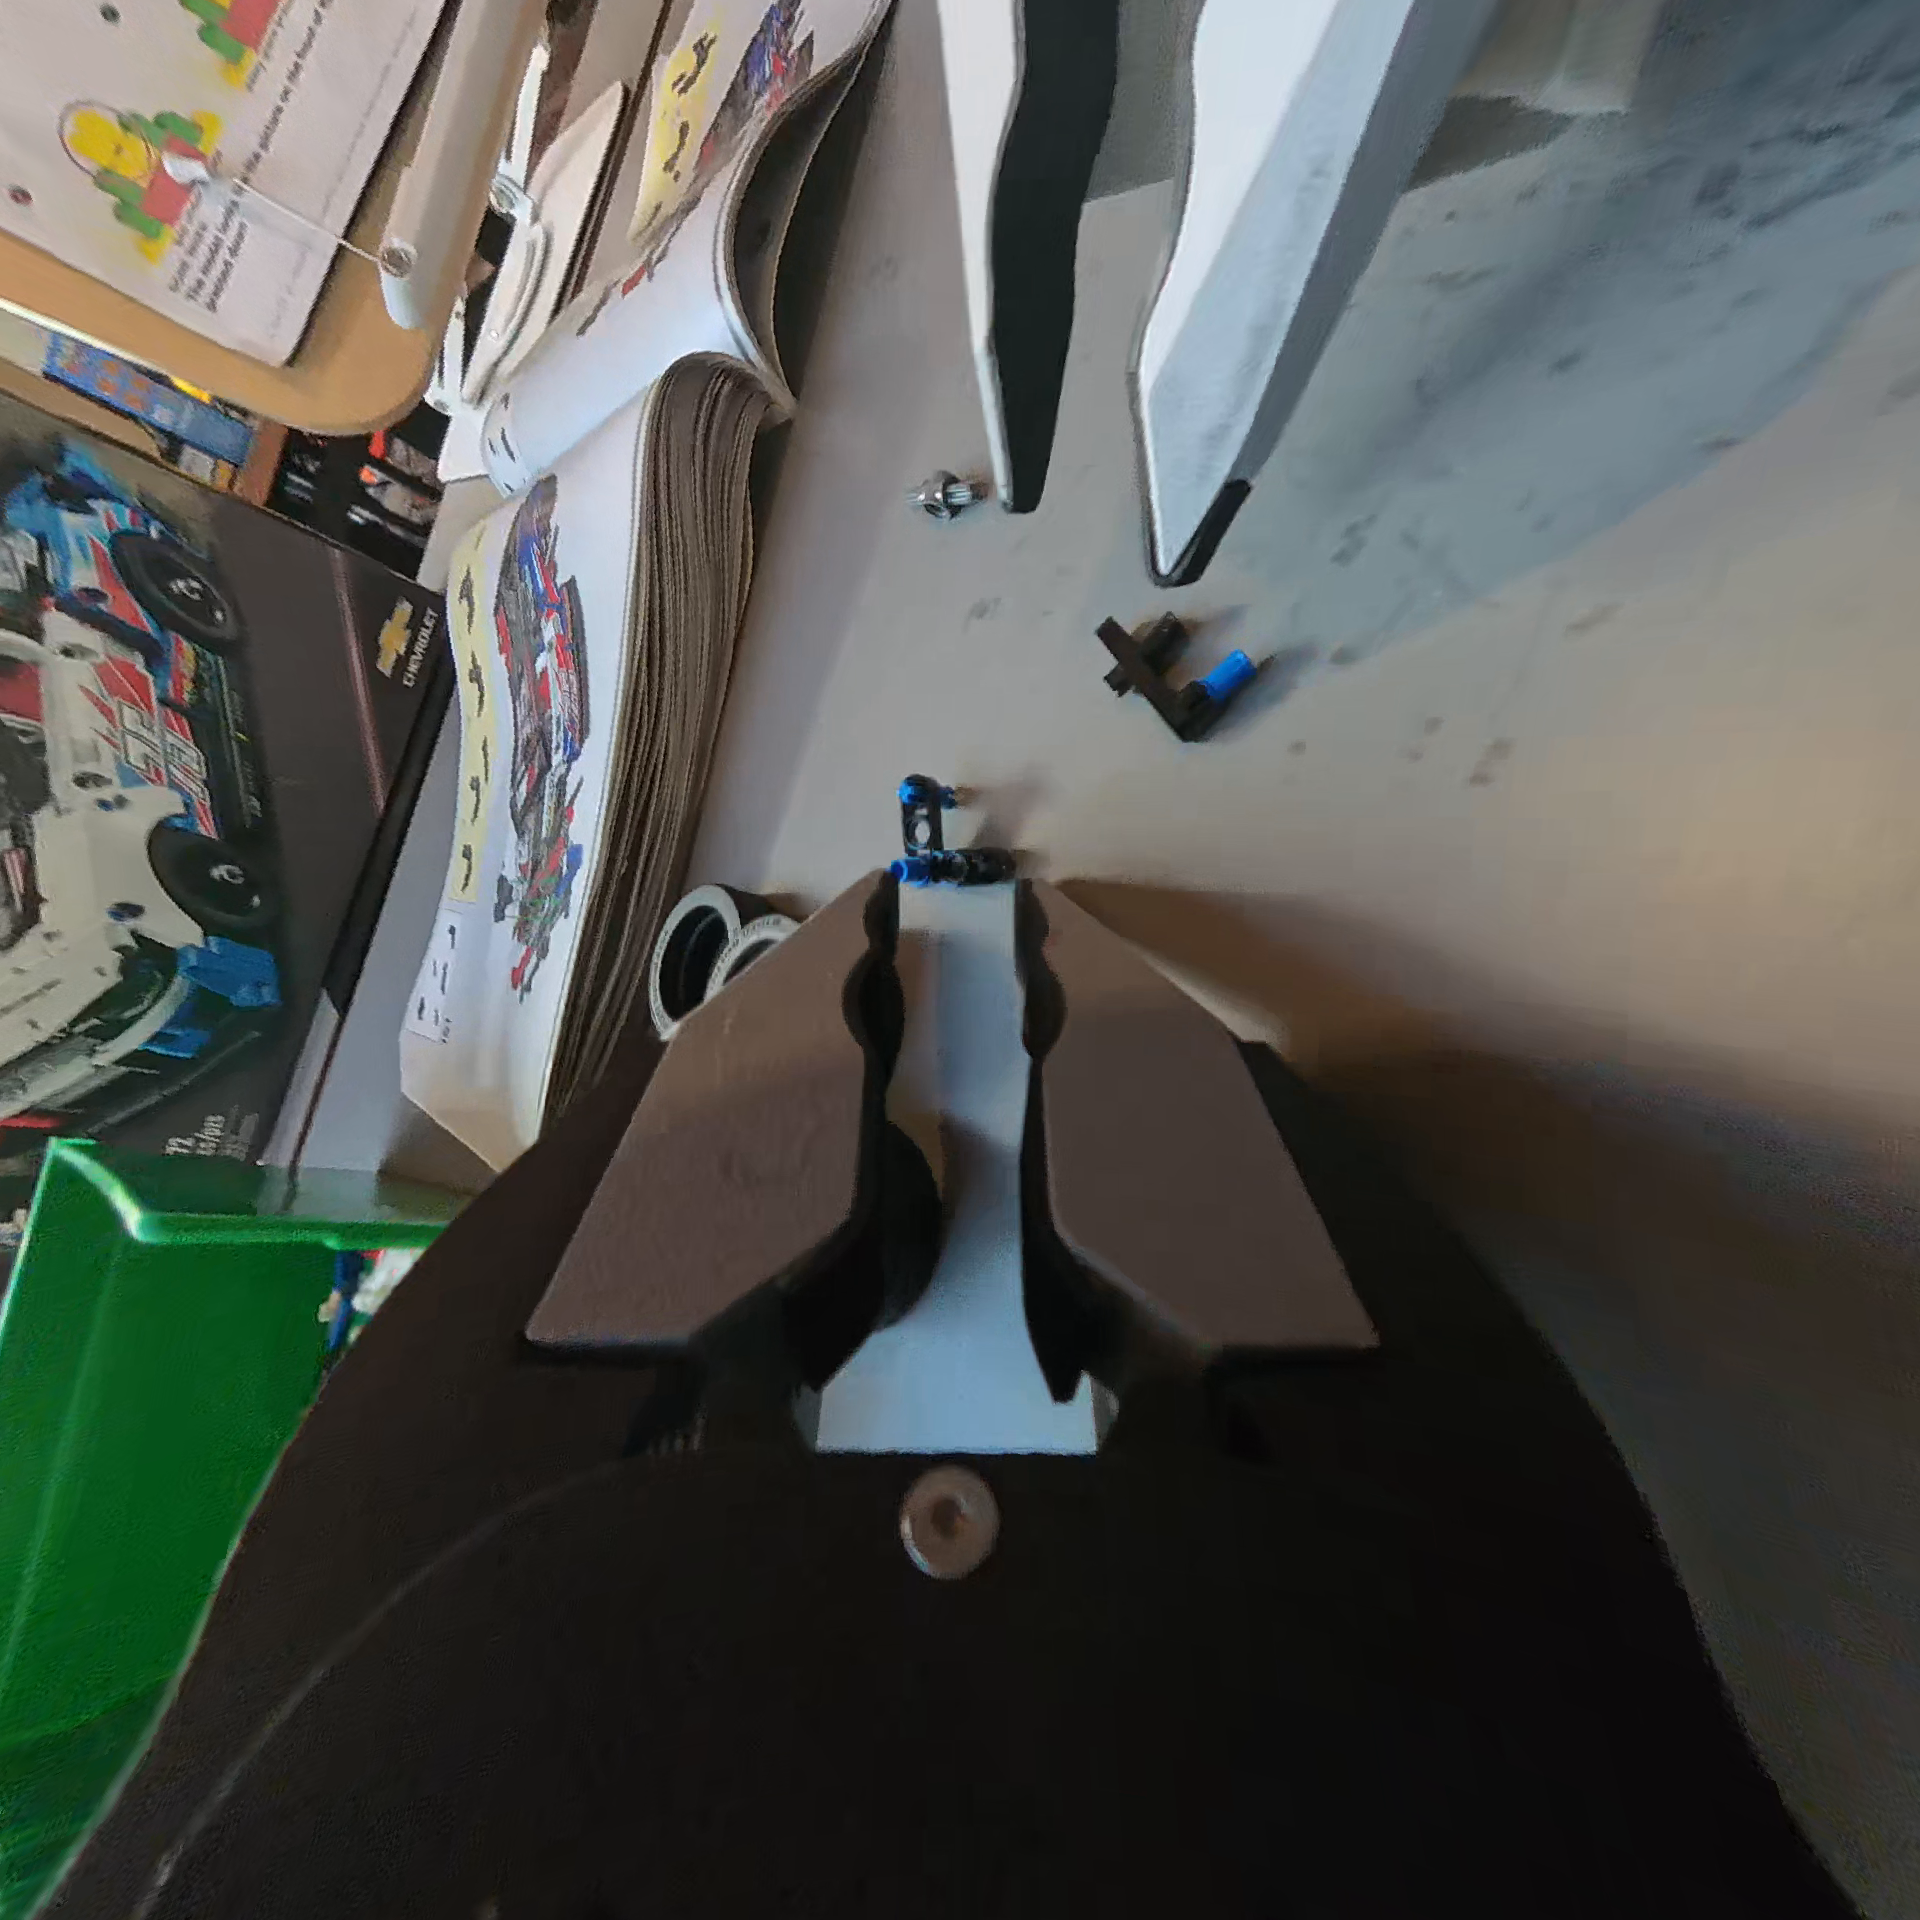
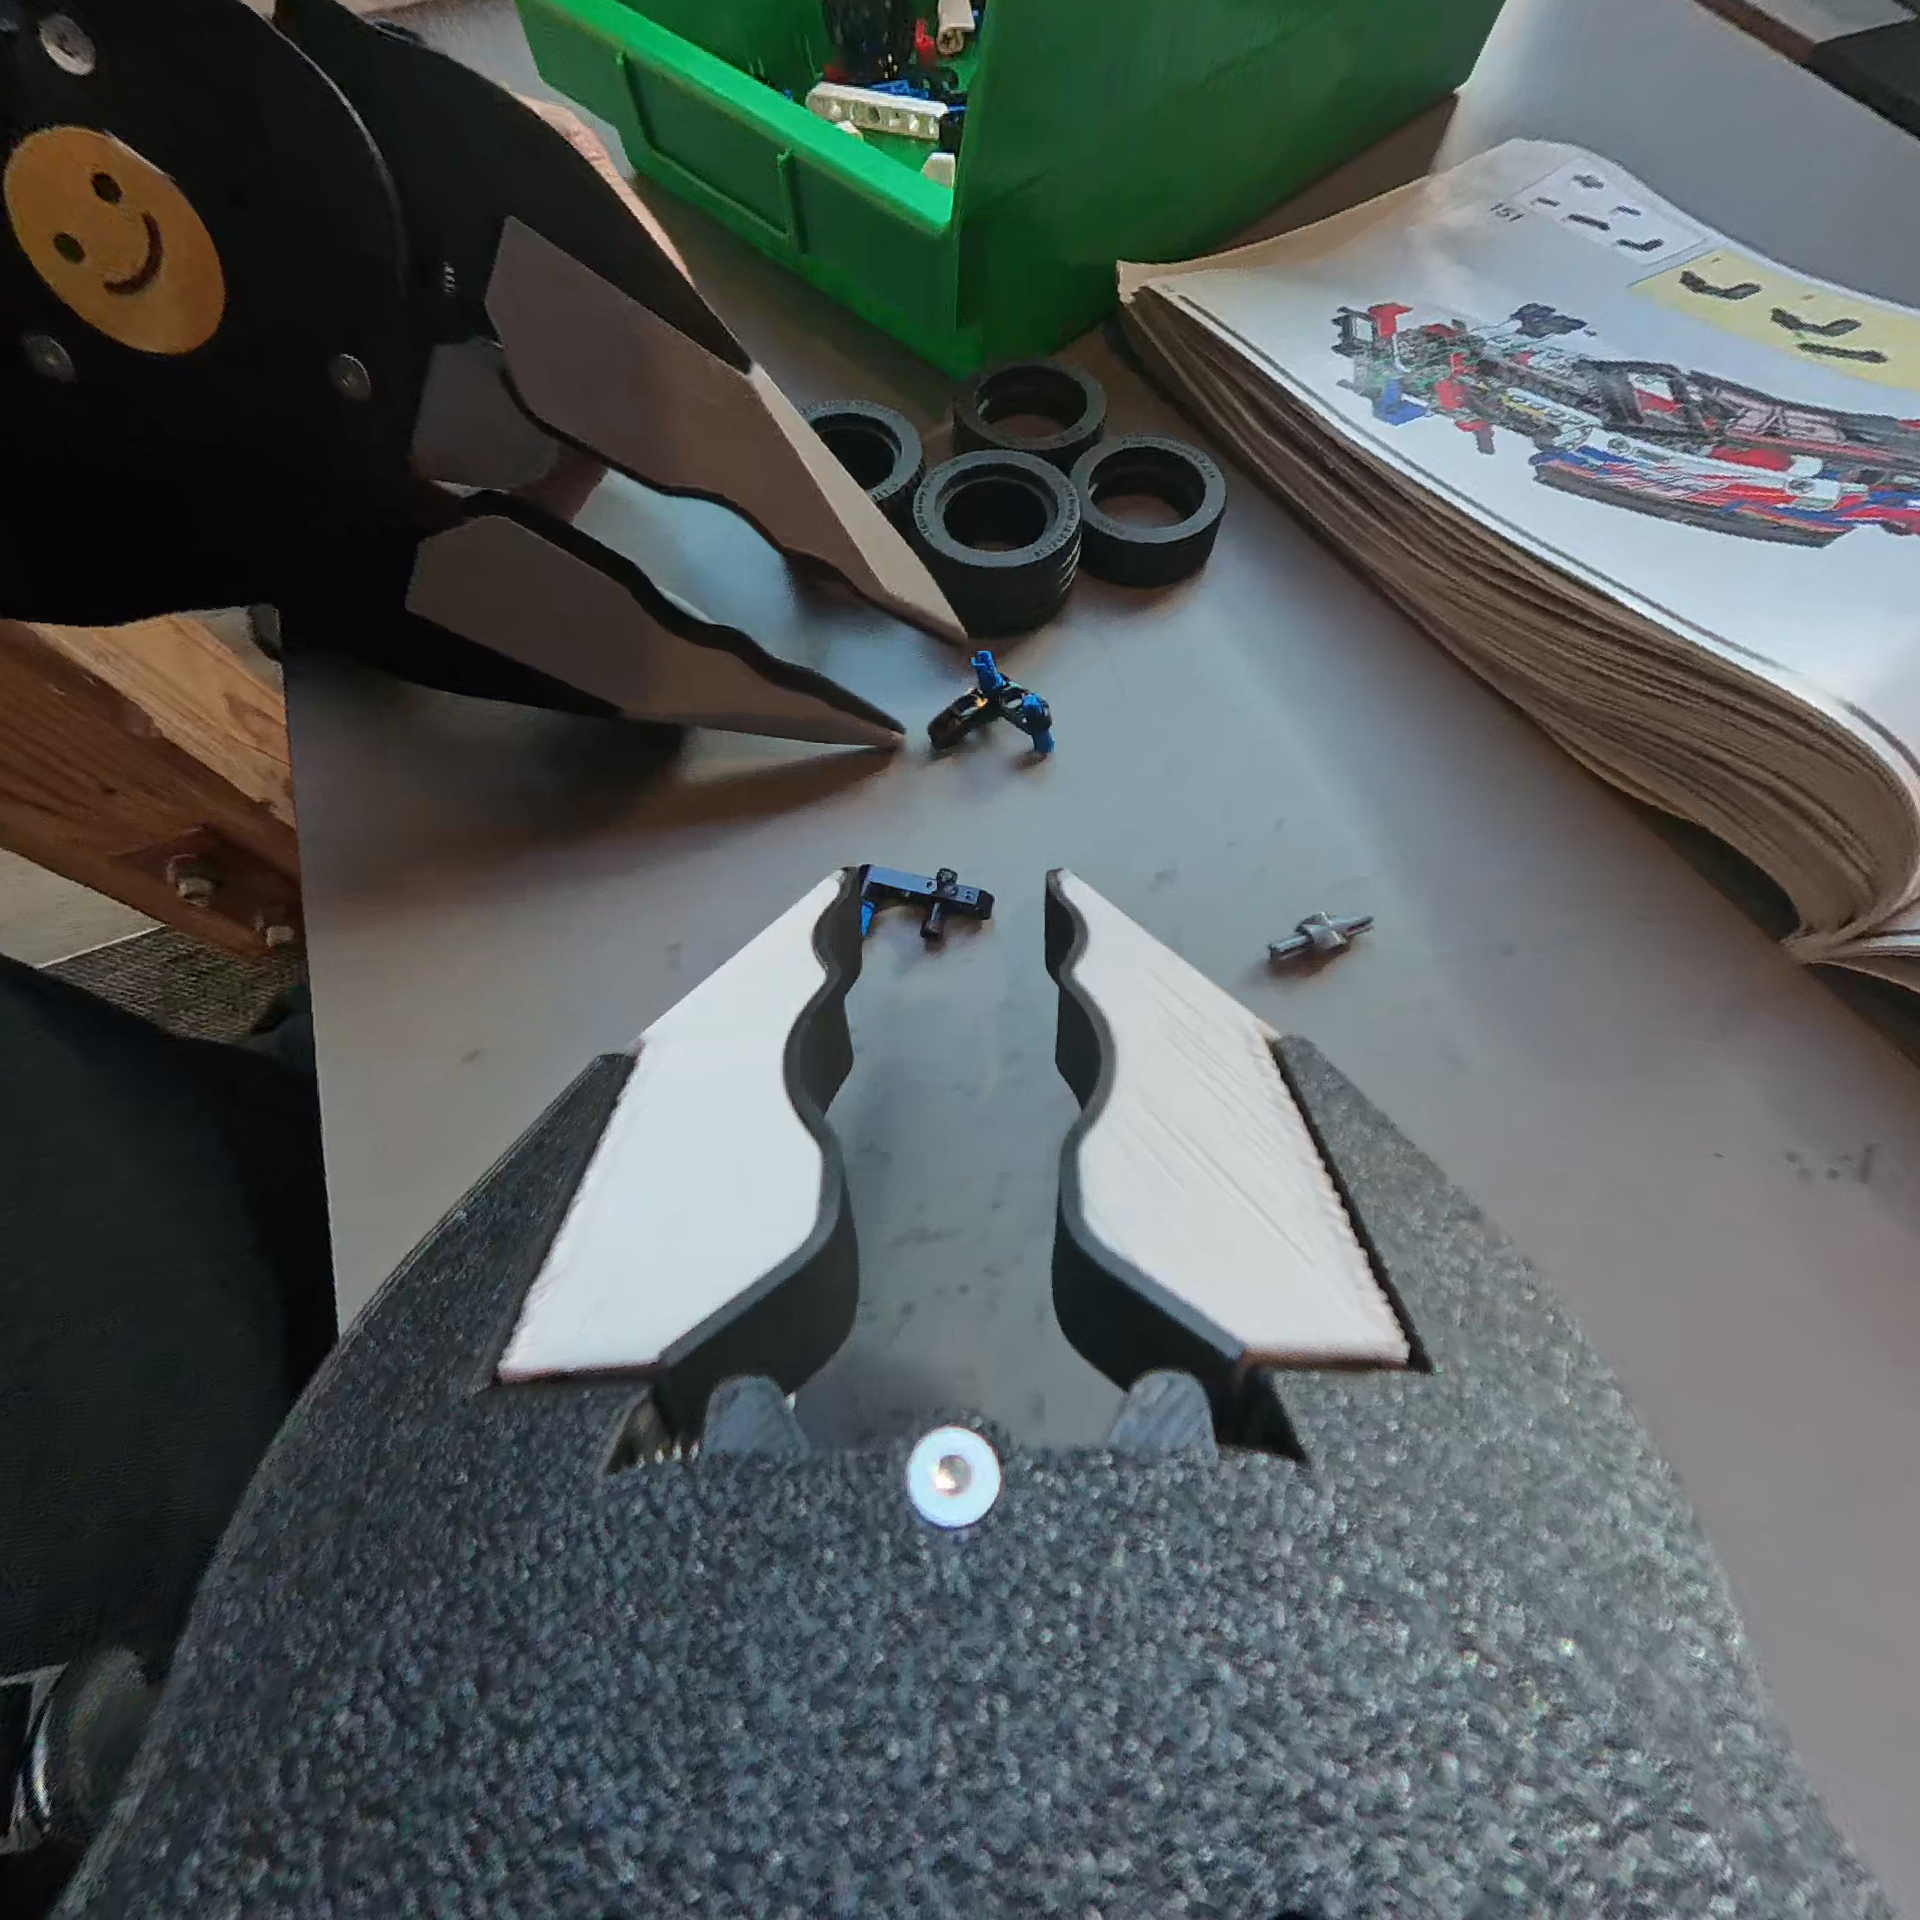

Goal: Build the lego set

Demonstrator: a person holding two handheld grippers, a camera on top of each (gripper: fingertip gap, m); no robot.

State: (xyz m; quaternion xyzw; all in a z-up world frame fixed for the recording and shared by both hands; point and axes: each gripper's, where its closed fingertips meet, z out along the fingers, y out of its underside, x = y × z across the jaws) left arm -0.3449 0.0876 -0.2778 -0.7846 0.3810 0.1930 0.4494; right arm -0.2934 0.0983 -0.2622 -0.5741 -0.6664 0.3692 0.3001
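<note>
Two hand-held grippers hover low over a grey bench (image 2: 1351,1195) strewn with small plastic building parts. The left gripper (image 1: 956,883), dark-bodied with tan wedge fingers, is released, its jaws parted with nothing between them; its tips sit just short of a small black-and-blue connector cluster (image 1: 940,836) lying on the bench. In the right wrist view that same cluster (image 2: 992,712) rests just past the left gripper's (image 2: 930,686) pointed tips, apart from them.

The right gripper (image 2: 945,883), speckled grey with white-faced fingers, is likewise released and holds nothing. A black L-shaped beam fitted with a blue pin and a black cross axle (image 2: 920,899) lies on the bench between its open tips, nearer the left finger; whether it touches that finger cannot be told. From the left wrist view the same beam (image 1: 1169,670) lies just beyond the white fingertips (image 1: 1195,540) of the right gripper.

A small grey axle connector (image 2: 1317,935) lies alone to the right of the right gripper. Four black rubber tyres (image 2: 1029,488) cluster together beside a green plastic parts bin (image 2: 883,197) holding mixed pieces. A thick open instruction booklet (image 2: 1558,436) lies at the right, and a printed product box showing a race car (image 1: 166,779) stands beyond it in the left wrist view.
</note>
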